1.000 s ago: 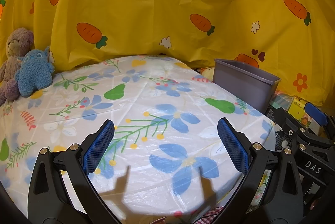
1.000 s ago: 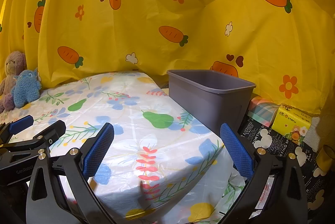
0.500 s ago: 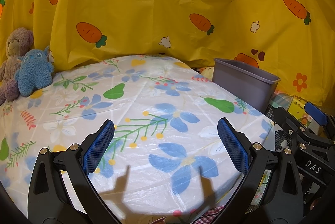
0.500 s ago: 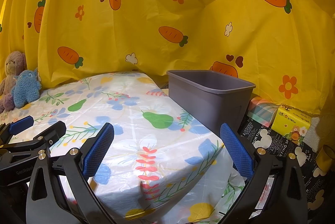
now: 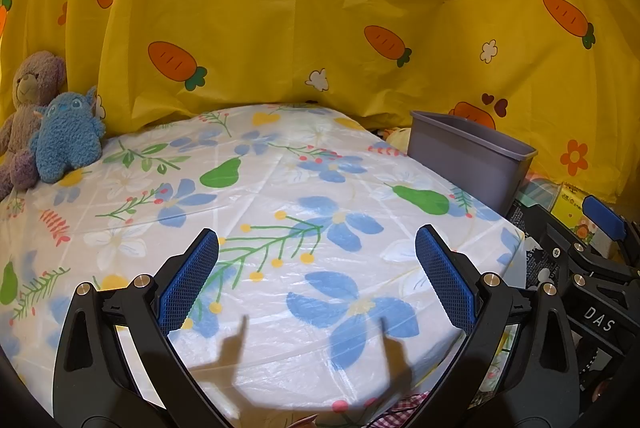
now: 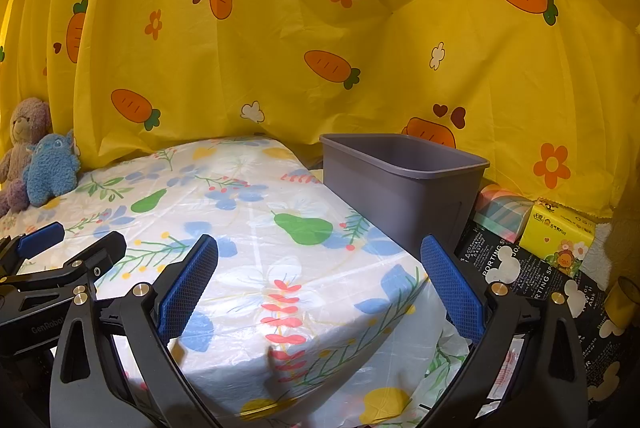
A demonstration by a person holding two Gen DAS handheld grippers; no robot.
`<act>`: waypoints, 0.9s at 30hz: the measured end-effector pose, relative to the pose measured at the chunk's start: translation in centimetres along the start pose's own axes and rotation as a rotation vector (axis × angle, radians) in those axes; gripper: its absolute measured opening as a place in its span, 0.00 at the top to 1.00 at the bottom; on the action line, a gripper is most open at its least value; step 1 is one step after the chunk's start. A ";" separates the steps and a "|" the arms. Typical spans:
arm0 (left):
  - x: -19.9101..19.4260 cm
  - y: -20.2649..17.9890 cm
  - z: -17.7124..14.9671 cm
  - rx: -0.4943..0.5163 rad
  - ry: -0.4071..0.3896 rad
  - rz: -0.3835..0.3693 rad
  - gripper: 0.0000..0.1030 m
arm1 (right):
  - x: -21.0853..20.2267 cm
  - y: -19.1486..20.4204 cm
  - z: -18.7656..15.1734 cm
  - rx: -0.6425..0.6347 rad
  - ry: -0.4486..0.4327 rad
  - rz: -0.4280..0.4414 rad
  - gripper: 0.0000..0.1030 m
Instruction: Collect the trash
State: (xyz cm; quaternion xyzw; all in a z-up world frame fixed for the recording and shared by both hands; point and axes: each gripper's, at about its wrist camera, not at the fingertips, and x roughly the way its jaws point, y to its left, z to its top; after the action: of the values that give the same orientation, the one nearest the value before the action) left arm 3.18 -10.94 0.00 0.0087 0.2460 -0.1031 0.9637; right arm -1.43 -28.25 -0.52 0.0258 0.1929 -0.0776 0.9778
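A grey plastic bin (image 6: pixel 404 188) stands beside the far right edge of the table; it also shows in the left wrist view (image 5: pixel 468 156). My left gripper (image 5: pixel 318 248) is open and empty, hovering over the floral tablecloth (image 5: pixel 280 188) near the front edge. My right gripper (image 6: pixel 320 256) is open and empty above the table's front right corner, the bin just beyond it. No loose trash shows on the table.
A purple bear (image 5: pixel 28 108) and a blue plush (image 5: pixel 66 140) sit at the table's far left. A yellow tissue pack (image 6: pixel 560 236) and a pastel box (image 6: pixel 504 208) lie right of the bin. A yellow carrot curtain (image 6: pixel 320 28) hangs behind.
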 end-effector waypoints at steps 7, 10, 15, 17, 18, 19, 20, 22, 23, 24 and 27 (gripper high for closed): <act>0.0 0.1 0.1 0.000 0.001 0.000 0.06 | 0.0 0.1 0.0 0.003 -0.003 -0.003 0.05; 0.0 0.1 0.0 -0.001 0.002 -0.001 0.06 | 0.0 0.1 0.0 0.004 -0.002 -0.004 0.05; 0.0 0.1 0.0 0.001 0.000 -0.003 0.06 | 0.0 0.1 0.1 0.003 -0.003 -0.003 0.05; -0.1 0.1 0.0 0.001 0.000 -0.003 0.06 | -0.1 0.1 0.0 0.004 -0.004 -0.005 0.05; 0.0 0.1 0.0 0.003 -0.001 -0.003 0.06 | 0.0 0.1 0.0 0.005 -0.003 -0.005 0.05; -0.1 0.0 -0.2 0.003 -0.001 -0.001 0.06 | -0.1 0.1 0.0 0.004 -0.003 -0.005 0.05; -0.1 0.0 -0.2 0.003 -0.001 -0.001 0.06 | 0.0 0.1 0.0 0.005 -0.003 -0.005 0.05; -0.1 0.0 -0.1 0.002 0.000 -0.001 0.06 | -0.1 0.1 0.0 0.005 -0.004 -0.006 0.05; -0.1 0.0 -0.1 0.002 -0.002 -0.001 0.06 | -0.1 0.1 0.0 0.005 -0.004 -0.006 0.05; -0.1 0.0 -0.1 0.002 -0.002 -0.002 0.06 | 0.0 0.1 0.0 0.005 -0.004 -0.005 0.05; -0.1 0.0 -0.2 0.003 -0.002 -0.001 0.06 | -0.1 0.1 0.0 0.006 -0.004 -0.005 0.05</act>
State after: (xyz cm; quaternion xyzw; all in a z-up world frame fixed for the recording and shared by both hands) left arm 3.02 -10.94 -0.14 0.0099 0.2449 -0.1038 0.9639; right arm -1.46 -28.18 -0.48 0.0279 0.1907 -0.0808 0.9779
